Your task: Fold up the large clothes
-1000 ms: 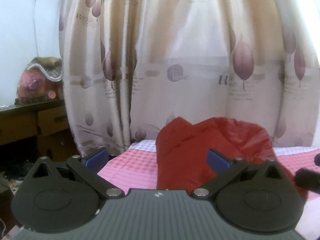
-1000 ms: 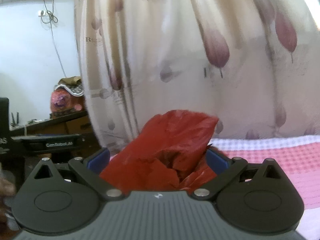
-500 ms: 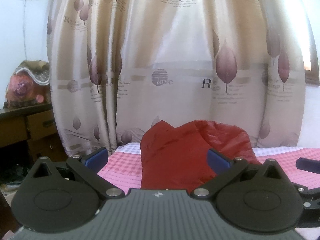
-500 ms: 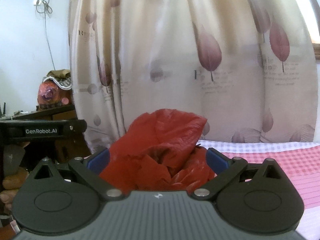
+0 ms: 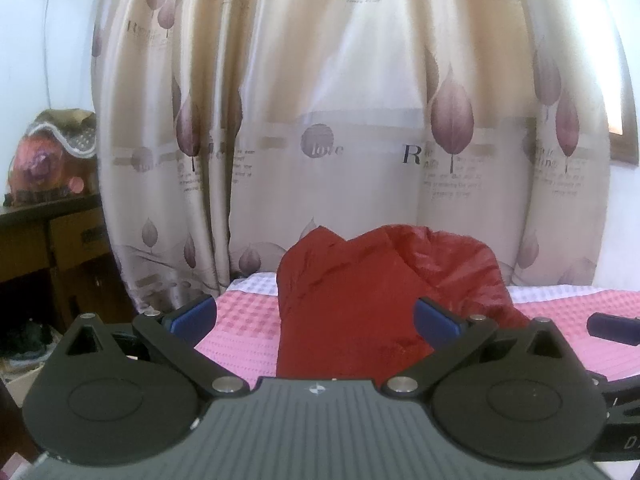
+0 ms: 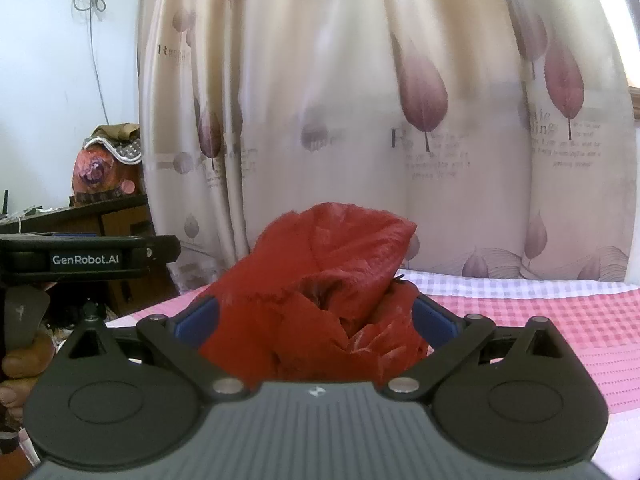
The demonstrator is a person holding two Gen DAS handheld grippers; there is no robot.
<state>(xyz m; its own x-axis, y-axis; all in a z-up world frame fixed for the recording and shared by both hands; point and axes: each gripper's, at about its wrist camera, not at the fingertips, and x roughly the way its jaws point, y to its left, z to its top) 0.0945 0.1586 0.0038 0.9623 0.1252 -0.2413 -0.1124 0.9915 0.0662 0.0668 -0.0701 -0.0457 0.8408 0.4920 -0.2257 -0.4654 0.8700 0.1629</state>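
Left wrist view, item one: left gripper [image 5: 314,316], jaws spread wide, blue pads [image 5: 192,314] well apart, nothing between them. Beyond, at 12 o'clock, red garment [image 5: 360,300], a puffy jacket by its sheen, heaped on the pink checked bedspread [image 5: 240,328]. A dark blue tip at 3 o'clock is probably the other tool; too little shows to be sure.

Right wrist view, item two: right gripper [image 6: 316,316], jaws parted, bunched red garment [image 6: 320,280] filling the gap between its pads [image 6: 430,318]. The fabric stands up in a crumpled peak. Whether the pads truly pinch it or it merely rests there cannot be told. At 9 o'clock, the left tool body marked GenRobot.AI [image 6: 86,259], a hand below it.

Backdrop, both views: leaf-print curtain [image 5: 360,120] across 12 o'clock; wooden desk [image 5: 48,240] with a covered bundle at 9 o'clock.

Step in hand, as judged: early stage; garment is gathered and lumpy, not laid flat, no clean fold visible.

Next move calls for: the free left gripper taking a second edge or corner, then both spreading the cloth flat on the bedspread before folding. Slippery fabric may slide from a loose pinch.
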